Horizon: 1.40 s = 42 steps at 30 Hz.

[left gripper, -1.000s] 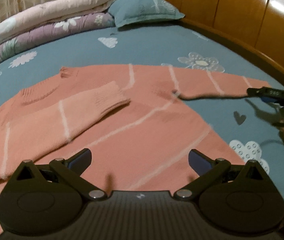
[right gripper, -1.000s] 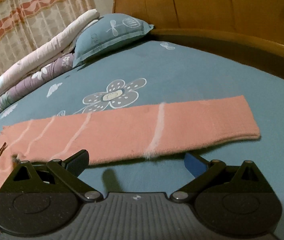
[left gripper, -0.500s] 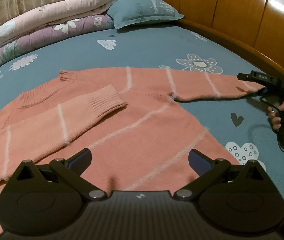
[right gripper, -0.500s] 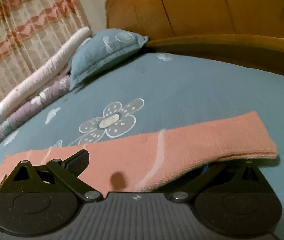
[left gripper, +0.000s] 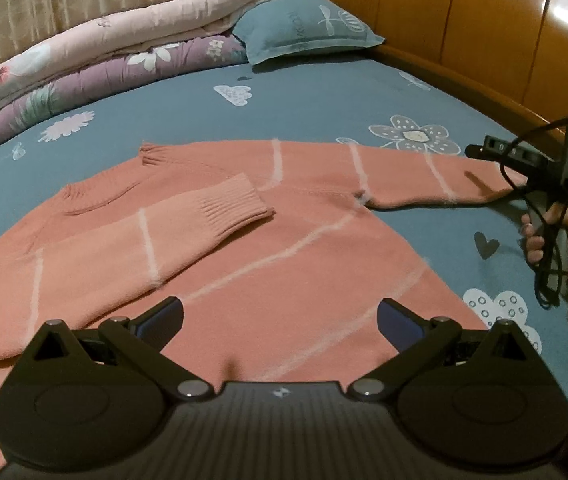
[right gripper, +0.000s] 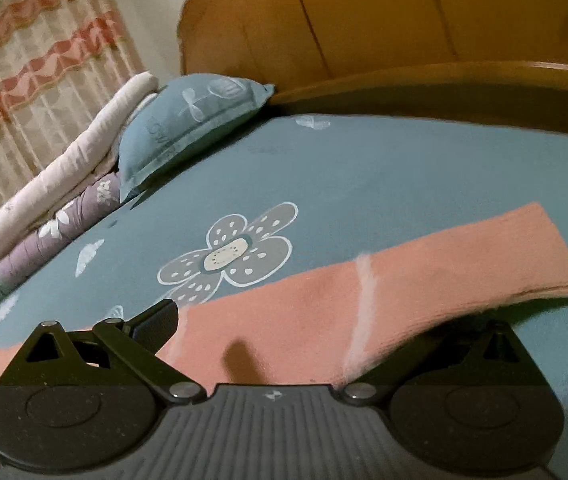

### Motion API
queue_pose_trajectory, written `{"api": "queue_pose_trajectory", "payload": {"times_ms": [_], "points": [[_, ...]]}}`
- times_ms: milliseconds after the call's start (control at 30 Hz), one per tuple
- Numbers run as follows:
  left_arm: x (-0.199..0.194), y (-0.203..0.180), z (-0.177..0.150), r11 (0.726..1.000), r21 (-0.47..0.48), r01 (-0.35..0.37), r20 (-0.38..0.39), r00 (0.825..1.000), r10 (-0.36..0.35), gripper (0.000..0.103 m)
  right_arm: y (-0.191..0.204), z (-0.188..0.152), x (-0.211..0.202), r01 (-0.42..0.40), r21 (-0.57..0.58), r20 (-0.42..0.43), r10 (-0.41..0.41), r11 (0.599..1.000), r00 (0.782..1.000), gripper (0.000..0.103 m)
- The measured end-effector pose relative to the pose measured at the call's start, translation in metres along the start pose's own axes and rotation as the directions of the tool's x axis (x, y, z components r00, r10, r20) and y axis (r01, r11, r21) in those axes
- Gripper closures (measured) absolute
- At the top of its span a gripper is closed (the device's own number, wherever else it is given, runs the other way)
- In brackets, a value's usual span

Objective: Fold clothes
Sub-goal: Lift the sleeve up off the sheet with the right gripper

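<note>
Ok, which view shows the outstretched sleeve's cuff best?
Right wrist: the cuff fills the near frame, lying over the right gripper. In the left wrist view that gripper hides it.

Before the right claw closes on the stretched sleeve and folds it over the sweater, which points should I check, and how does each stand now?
1. Right claw open: ok, one finger lies above the sleeve, the other is hidden beneath it.
2. Outstretched sleeve between the fingers: ok, its edge rests across the claw.
3. Grip close to the cuff: not ok, the cuff lies farther to the right.
4. Other sleeve already folded onto the sweater: ok.
5. Left claw away from the fold path: ok, open and holding nothing, near the hem.
6. Lower finger free of the bedsheet: cannot tell.
</note>
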State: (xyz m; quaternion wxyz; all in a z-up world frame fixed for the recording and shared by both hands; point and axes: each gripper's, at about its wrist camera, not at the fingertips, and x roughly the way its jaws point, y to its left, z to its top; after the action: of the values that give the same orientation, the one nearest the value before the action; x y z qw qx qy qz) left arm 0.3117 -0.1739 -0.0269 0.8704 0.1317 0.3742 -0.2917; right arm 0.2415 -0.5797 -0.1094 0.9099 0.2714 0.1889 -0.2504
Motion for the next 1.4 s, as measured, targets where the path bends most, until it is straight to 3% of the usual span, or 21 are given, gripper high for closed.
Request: {"api": "queue_pose_trajectory", "payload": {"times_ms": [233,533,900,1100,1400], "points": [[0.000,0.005,-0.005,1.000,-0.017,-0.014,-0.011,1.000,0.014,0.001,-0.010,0.016,-0.005,-0.101,0.088,0.081,0.094,0.991,0.992,0.000],[-0.004,0.014,-0.013,0.999,-0.037,-0.008,-0.012,1.000,0.007,0.001,0.029,0.032,-0.020,-0.168,-0.011,0.111,0.168,0.986,0.979,0.000],[-0.021,0.038,-0.031,0.999,-0.050,0.006,0.002,1.000,-0.006,0.001,0.088,0.045,-0.033,-0.226,-0.092,0.106,0.236,0.970,0.966,0.000],[-0.026,0.054,-0.042,0.997,0.044,0.065,-0.038,0.997,-0.063,0.001,0.133,0.048,-0.032,-0.226,-0.170,0.066,0.240,0.959,0.968,0.000],[-0.050,0.088,-0.068,0.995,0.053,0.088,-0.011,0.996,-0.087,0.001,0.209,0.039,-0.040,-0.261,-0.264,0.039,0.281,0.928,0.959,0.000]]}}
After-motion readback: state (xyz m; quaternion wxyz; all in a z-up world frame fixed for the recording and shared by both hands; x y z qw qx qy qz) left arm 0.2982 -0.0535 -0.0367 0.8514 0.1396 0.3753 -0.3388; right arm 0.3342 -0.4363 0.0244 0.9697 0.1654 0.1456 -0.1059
